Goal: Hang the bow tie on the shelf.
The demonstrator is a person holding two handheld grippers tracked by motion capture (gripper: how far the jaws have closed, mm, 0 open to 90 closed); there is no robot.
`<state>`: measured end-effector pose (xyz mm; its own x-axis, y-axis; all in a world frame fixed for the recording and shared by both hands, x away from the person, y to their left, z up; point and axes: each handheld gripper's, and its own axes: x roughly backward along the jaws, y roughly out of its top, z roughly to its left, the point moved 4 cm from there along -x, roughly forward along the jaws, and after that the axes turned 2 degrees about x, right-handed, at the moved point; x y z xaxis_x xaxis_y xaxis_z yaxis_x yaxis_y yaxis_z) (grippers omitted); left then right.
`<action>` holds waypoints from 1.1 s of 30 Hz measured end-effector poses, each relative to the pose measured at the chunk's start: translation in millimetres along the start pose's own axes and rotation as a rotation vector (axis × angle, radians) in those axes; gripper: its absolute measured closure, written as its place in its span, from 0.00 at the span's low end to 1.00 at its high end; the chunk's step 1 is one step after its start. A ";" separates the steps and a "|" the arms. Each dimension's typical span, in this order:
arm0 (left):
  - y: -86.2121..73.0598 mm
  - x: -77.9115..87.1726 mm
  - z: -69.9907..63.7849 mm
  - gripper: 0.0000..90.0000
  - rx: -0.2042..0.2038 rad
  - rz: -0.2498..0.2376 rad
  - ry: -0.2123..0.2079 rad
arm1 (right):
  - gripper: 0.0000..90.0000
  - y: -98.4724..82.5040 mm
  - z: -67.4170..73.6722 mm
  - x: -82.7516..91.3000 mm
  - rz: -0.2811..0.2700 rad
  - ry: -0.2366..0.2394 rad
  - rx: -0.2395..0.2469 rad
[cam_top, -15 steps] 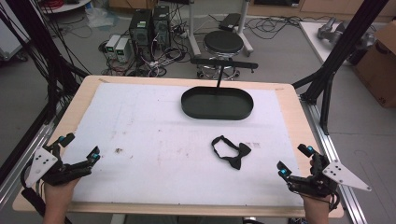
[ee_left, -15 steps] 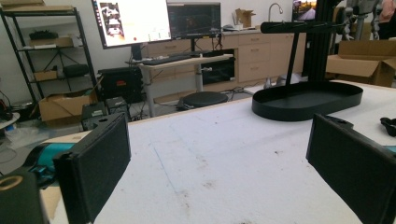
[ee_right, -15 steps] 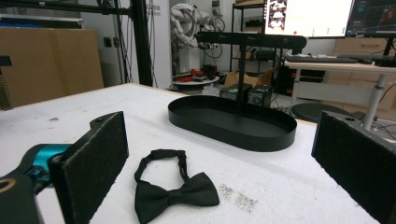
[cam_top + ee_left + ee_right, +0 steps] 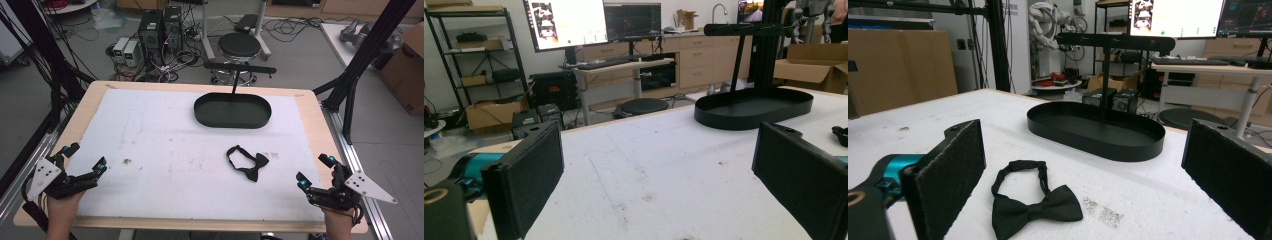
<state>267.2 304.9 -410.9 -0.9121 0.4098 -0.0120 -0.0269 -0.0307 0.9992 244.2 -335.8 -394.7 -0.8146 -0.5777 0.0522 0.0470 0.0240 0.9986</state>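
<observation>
Left gripper (image 4: 85,166): near left corner of bench (image 4: 150,125), jaws apart, holding nothing | right gripper (image 4: 315,170): near right corner, jaws apart, holding nothing | bow tie (image 4: 247,163): flat on bench toward near edge, right of middle, strap seemingly looped | oval tray (image 4: 232,111): far edge, well apart from bow tie

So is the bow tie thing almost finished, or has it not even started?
Barely started. Nothing looks done: the bow tie lies flat on the white table, short of the black tray with its T-shaped stand. Nothing is in hand: the left claw and right claw are both open and empty at the near edge. Picking it up is probably left, likely by the nearer right claw.
</observation>
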 end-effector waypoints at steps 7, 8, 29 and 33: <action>-0.3 0.3 1.2 0.08 0.008 -0.002 0.000 | 0.05 -1.5 7.8 -12.8 0.050 0.036 -0.004; -0.4 0.6 1.4 0.08 0.014 -0.003 0.001 | 0.05 -4.3 12.1 -20.8 0.070 0.052 0.002; -1.9 -0.8 0.9 0.08 0.014 0.002 0.004 | 0.18 -46.4 32.3 -99.2 0.372 -0.013 -0.072; -2.0 -0.4 1.6 0.08 0.013 0.003 0.006 | 0.19 -53.8 35.6 -111.8 0.431 -0.046 -0.112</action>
<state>268.2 306.2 -412.8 -0.9144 0.4047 -0.0093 -0.0190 -0.0199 0.9996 312.1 -243.4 -454.0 -0.7312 -0.4977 0.4666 0.4483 0.1649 0.8785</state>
